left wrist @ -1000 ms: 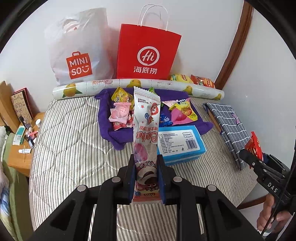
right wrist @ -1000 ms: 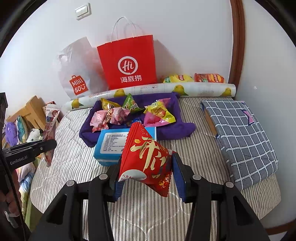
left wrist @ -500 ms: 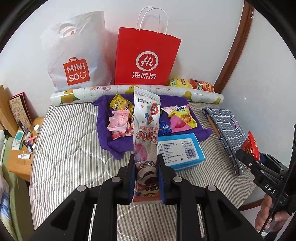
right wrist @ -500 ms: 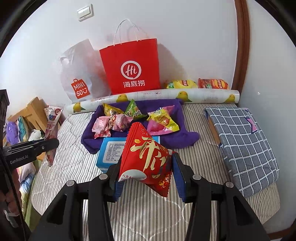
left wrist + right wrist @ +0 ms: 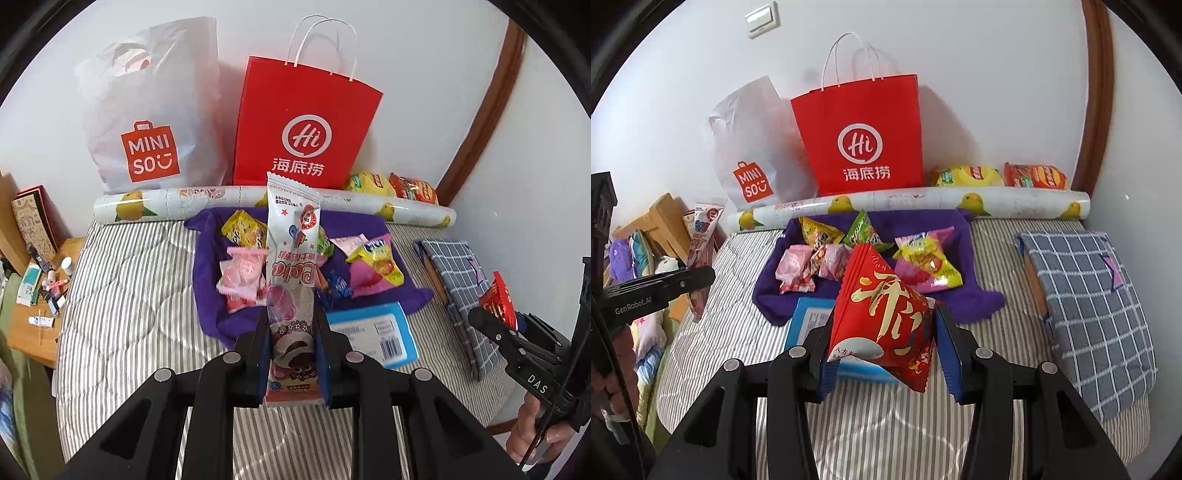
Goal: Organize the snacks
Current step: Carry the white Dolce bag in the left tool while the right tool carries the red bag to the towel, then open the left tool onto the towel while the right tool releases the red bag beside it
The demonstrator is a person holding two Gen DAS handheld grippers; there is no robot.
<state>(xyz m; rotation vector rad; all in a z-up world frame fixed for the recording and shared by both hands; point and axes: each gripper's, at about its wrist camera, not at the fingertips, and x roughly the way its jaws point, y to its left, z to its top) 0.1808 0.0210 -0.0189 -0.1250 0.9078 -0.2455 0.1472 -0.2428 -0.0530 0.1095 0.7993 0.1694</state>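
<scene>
My left gripper [image 5: 291, 325] is shut on a long white-and-pink snack packet [image 5: 291, 266], held upright above the striped bed [image 5: 136, 295]. My right gripper [image 5: 882, 332] is shut on a red snack pouch with gold lettering [image 5: 882, 306]. Several small snack packets [image 5: 923, 262] lie on a purple cloth [image 5: 975, 295] beyond both grippers. A blue box [image 5: 373, 332] lies at the cloth's near edge. A red paper bag [image 5: 303, 122] and a white plastic bag [image 5: 147, 122] stand against the wall. In the left wrist view the right gripper [image 5: 495, 321] shows at the right edge.
A rolled sheet with a fruit print [image 5: 908, 206] lies across the bed in front of the bags. Two chip packets [image 5: 1001, 176] lie behind it. A grey checked folded cloth [image 5: 1089, 295] is on the bed's right. A cluttered wooden side table [image 5: 37, 306] stands on the left.
Both grippers have drawn back from the bags with their packets still held. The bags, cloth and snacks now look smaller and farther off.
</scene>
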